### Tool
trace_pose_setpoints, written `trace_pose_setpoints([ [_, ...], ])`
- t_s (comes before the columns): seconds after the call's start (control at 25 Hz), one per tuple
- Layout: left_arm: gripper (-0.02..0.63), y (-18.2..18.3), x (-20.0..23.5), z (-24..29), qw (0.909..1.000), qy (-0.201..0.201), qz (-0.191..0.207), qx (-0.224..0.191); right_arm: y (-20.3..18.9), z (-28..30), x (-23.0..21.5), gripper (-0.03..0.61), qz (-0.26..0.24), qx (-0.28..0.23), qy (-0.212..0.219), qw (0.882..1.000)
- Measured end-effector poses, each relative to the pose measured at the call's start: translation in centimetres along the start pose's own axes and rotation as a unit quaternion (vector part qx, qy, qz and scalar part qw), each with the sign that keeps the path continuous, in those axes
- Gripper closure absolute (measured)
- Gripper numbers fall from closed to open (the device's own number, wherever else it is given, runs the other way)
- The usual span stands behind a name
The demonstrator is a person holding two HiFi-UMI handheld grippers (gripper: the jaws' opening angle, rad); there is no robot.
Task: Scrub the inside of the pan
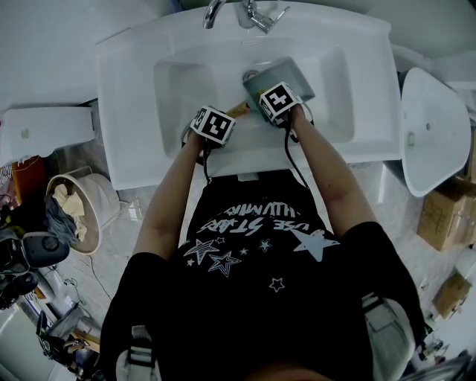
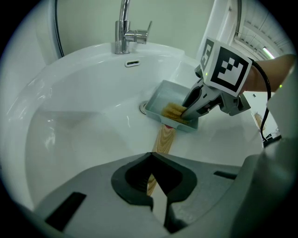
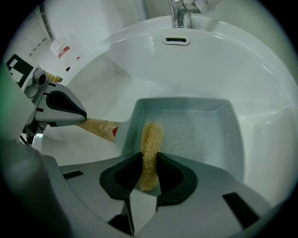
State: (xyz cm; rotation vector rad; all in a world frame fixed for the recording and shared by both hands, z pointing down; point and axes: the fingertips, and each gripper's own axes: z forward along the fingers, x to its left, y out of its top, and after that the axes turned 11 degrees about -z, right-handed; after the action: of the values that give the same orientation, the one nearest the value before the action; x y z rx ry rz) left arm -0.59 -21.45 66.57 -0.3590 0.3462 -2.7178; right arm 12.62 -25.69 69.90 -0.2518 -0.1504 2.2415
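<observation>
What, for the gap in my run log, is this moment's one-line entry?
left hand-held gripper: shut on pan handle | right hand-held gripper: shut on scrubber, inside pan | pan: in sink

The right tongs (image 3: 148, 185) pinch a fibrous scrubber (image 3: 151, 139) inside the square pan (image 3: 200, 135).

White ceramic sink (image 1: 126, 111), seen from above, with one deep rectangular basin and a broad flat rim. A chrome tap (image 1: 249, 13) stands at the middle of the back rim; an oval overflow slot (image 2: 132, 63) opens in the basin's back wall just below it. A pale grey-green rectangular pan (image 1: 296, 74) sits in the basin's right half, one corner just beside the round drain (image 2: 143, 108); its light wooden handle (image 2: 164, 139) runs toward the front wall. On the pale tiled floor (image 1: 119, 238), a round wastebasket (image 1: 78, 208) stands left of the sink and brown cardboard boxes (image 1: 442, 216) to its right.
</observation>
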Motion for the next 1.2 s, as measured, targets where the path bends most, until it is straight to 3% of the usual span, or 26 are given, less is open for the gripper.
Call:
trace_pose_setpoints([
  [0.24,0.606,-0.1,-0.2,0.1,1.0000,-0.004,0.001,-0.001,0.5,0.4,1.4,0.488,0.009,-0.007,0.026,1.000],
  [0.64,0.604,-0.3,-0.2,0.0,0.9999,-0.010,-0.002,-0.002,0.7,0.4,1.9,0.486,0.017,-0.013,0.033,0.999],
  [0.88,0.604,-0.3,-0.3,-0.1,0.9999,0.002,0.016,-0.001,0.6,0.0,1.6,0.488,0.040,-0.023,0.050,0.998],
  [1.0,0.606,-0.3,-0.3,-0.3,0.9999,0.005,0.015,0.000,0.6,-0.6,0.4,0.489,0.047,-0.030,0.039,0.998],
  [1.2,0.604,-0.3,-0.4,-0.1,0.9998,0.001,0.020,0.000,-0.8,-2.5,-4.3,0.489,0.065,-0.025,-0.023,0.997],
])
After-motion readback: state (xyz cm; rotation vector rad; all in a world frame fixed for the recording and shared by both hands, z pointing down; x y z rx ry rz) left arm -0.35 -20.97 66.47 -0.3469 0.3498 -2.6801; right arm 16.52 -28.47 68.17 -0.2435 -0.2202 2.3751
